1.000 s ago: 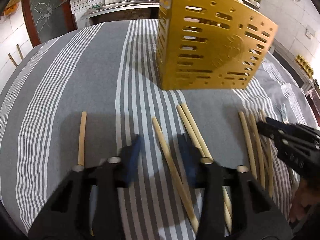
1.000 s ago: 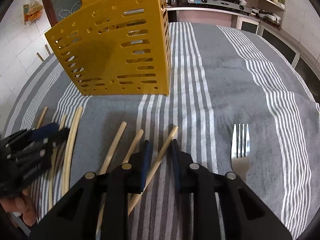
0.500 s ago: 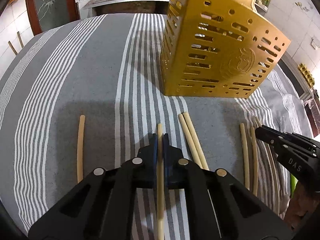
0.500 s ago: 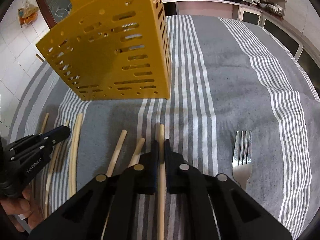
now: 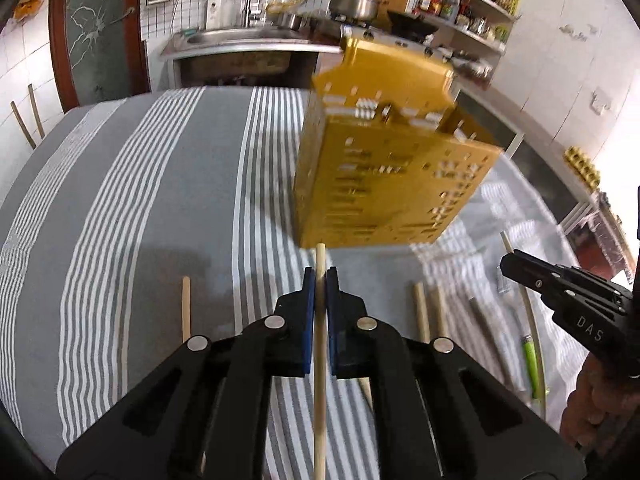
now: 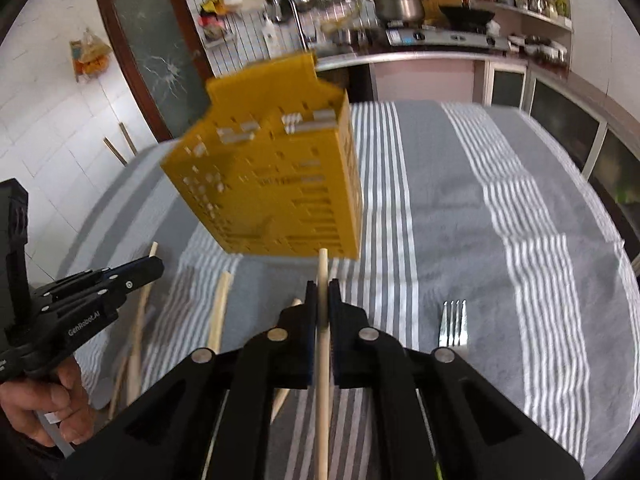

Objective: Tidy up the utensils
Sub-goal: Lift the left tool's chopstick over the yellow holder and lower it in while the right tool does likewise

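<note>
My left gripper point(image 5: 319, 276) is shut on a pale wooden chopstick point(image 5: 320, 392), held lifted above the striped cloth and running back between the blue pads. My right gripper point(image 6: 322, 285) is likewise shut on another chopstick point(image 6: 322, 392), also raised. A yellow perforated utensil holder point(image 5: 392, 176) point(image 6: 272, 184) stands upright on the cloth just beyond both chopstick tips. The right gripper point(image 5: 507, 264) shows at the right edge of the left wrist view, and the left gripper point(image 6: 158, 266) at the left of the right wrist view. Loose chopsticks point(image 5: 186, 308) point(image 6: 218, 320) lie on the cloth below.
A metal fork point(image 6: 452, 328) lies on the grey striped tablecloth point(image 6: 460, 200) to the right of my right gripper. A green-handled utensil point(image 5: 530, 360) lies among chopsticks at the right. A kitchen counter with sink and stove point(image 5: 240, 40) runs behind the table.
Both grippers closed on a chopstick each and then rose with it. The cloth and the loose chopsticks now sit lower, and the views tilted up toward the kitchen.
</note>
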`<action>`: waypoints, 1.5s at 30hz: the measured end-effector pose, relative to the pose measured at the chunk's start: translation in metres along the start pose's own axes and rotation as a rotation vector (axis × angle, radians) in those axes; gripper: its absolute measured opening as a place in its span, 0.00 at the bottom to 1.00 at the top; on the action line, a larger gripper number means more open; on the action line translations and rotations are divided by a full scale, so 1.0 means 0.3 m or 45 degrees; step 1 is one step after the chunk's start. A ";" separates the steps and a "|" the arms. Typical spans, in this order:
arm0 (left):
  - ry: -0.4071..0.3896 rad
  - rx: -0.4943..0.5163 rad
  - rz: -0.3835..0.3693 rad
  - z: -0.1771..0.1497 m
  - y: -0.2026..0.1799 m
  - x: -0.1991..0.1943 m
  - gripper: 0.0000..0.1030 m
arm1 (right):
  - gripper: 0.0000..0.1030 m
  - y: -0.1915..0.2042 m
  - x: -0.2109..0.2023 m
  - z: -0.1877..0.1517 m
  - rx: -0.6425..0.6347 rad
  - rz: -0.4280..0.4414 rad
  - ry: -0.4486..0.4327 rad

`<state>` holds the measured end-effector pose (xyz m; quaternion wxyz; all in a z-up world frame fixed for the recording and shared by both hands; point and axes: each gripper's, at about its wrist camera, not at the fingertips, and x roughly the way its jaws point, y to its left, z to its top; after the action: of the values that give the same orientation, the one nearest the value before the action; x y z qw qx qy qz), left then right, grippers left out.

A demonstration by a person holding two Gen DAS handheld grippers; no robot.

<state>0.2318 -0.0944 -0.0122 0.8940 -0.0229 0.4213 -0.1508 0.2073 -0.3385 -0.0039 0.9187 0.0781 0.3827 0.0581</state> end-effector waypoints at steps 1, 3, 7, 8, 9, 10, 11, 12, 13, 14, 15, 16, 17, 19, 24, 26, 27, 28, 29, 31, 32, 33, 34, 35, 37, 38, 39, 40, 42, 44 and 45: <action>-0.008 0.002 -0.002 0.008 -0.010 -0.009 0.04 | 0.06 -0.008 -0.011 0.011 -0.008 0.005 -0.014; -0.028 0.023 0.001 0.018 -0.019 -0.033 0.04 | 0.06 0.000 -0.045 0.020 -0.035 -0.012 -0.051; -0.058 0.049 0.013 0.026 -0.035 -0.069 0.04 | 0.06 -0.007 -0.095 0.026 -0.039 0.013 -0.104; -0.077 0.057 0.022 0.029 -0.041 -0.088 0.04 | 0.06 -0.007 -0.110 0.028 -0.040 0.020 -0.118; -0.091 0.063 0.028 0.034 -0.045 -0.100 0.04 | 0.06 -0.004 -0.119 0.029 -0.042 0.022 -0.126; -0.105 0.072 0.034 0.036 -0.046 -0.116 0.04 | 0.06 -0.001 -0.136 0.033 -0.050 0.015 -0.142; -0.122 0.080 0.040 0.040 -0.054 -0.133 0.04 | 0.06 0.002 -0.137 0.034 -0.054 0.011 -0.149; -0.131 0.080 0.037 0.042 -0.057 -0.144 0.04 | 0.06 0.004 -0.149 0.037 -0.057 0.014 -0.164; -0.136 0.079 0.034 0.043 -0.055 -0.153 0.04 | 0.06 0.007 -0.158 0.035 -0.060 0.017 -0.170; -0.142 0.079 0.033 0.044 -0.056 -0.160 0.04 | 0.06 0.011 -0.162 0.037 -0.065 0.018 -0.175; -0.149 0.079 0.032 0.045 -0.056 -0.171 0.04 | 0.06 0.016 -0.171 0.038 -0.072 0.017 -0.185; -0.157 0.078 0.031 0.046 -0.056 -0.181 0.04 | 0.06 0.021 -0.176 0.038 -0.077 0.012 -0.193; -0.165 0.079 0.033 0.047 -0.058 -0.189 0.04 | 0.06 0.024 -0.182 0.036 -0.080 0.009 -0.199; -0.186 0.077 0.038 0.049 -0.063 -0.207 0.04 | 0.06 0.031 -0.200 0.037 -0.086 0.003 -0.221; -0.241 0.070 0.030 0.082 -0.079 -0.259 0.04 | 0.06 0.046 -0.261 0.058 -0.107 0.009 -0.270; -0.269 0.077 0.026 0.111 -0.088 -0.286 0.04 | 0.06 0.059 -0.303 0.083 -0.122 0.011 -0.304; -0.278 0.078 0.022 0.125 -0.093 -0.299 0.04 | 0.06 0.062 -0.319 0.097 -0.126 0.014 -0.319; -0.287 0.080 0.017 0.137 -0.098 -0.310 0.04 | 0.06 0.066 -0.332 0.110 -0.129 0.015 -0.332; -0.301 0.084 0.013 0.157 -0.104 -0.327 0.04 | 0.06 0.071 -0.349 0.124 -0.135 0.014 -0.348; -0.331 0.090 0.013 0.189 -0.116 -0.354 0.04 | 0.06 0.078 -0.378 0.158 -0.145 0.010 -0.382; -0.344 0.093 0.013 0.206 -0.120 -0.367 0.04 | 0.06 0.082 -0.392 0.177 -0.152 0.009 -0.399; -0.355 0.095 0.015 0.219 -0.124 -0.378 0.04 | 0.06 0.085 -0.406 0.195 -0.158 0.008 -0.418; -0.372 0.098 0.020 0.240 -0.129 -0.392 0.04 | 0.06 0.089 -0.413 0.211 -0.162 0.005 -0.430; -0.379 0.099 0.020 0.253 -0.129 -0.398 0.04 | 0.06 0.092 -0.422 0.228 -0.167 0.004 -0.443; -0.403 0.096 0.018 0.287 -0.130 -0.420 0.04 | 0.06 0.099 -0.437 0.263 -0.174 0.002 -0.469; -0.417 0.098 0.020 0.304 -0.134 -0.431 0.04 | 0.06 0.101 -0.442 0.280 -0.179 -0.004 -0.478; -0.429 0.101 0.024 0.321 -0.138 -0.439 0.04 | 0.06 0.101 -0.446 0.298 -0.179 -0.003 -0.486; -0.437 0.101 0.024 0.332 -0.142 -0.443 0.04 | 0.06 0.102 -0.450 0.314 -0.178 -0.004 -0.493; -0.454 0.101 0.024 0.362 -0.148 -0.454 0.04 | 0.06 0.105 -0.451 0.341 -0.176 -0.002 -0.502; -0.469 0.107 0.026 0.391 -0.158 -0.462 0.04 | 0.06 0.107 -0.454 0.371 -0.179 -0.003 -0.515; -0.476 0.112 0.030 0.402 -0.165 -0.465 0.04 | 0.06 0.108 -0.454 0.380 -0.181 -0.003 -0.518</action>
<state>0.2274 -0.1117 0.1780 0.9585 -0.0065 0.2411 -0.1519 0.1914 -0.3406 0.1759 0.9803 0.0229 0.1844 0.0669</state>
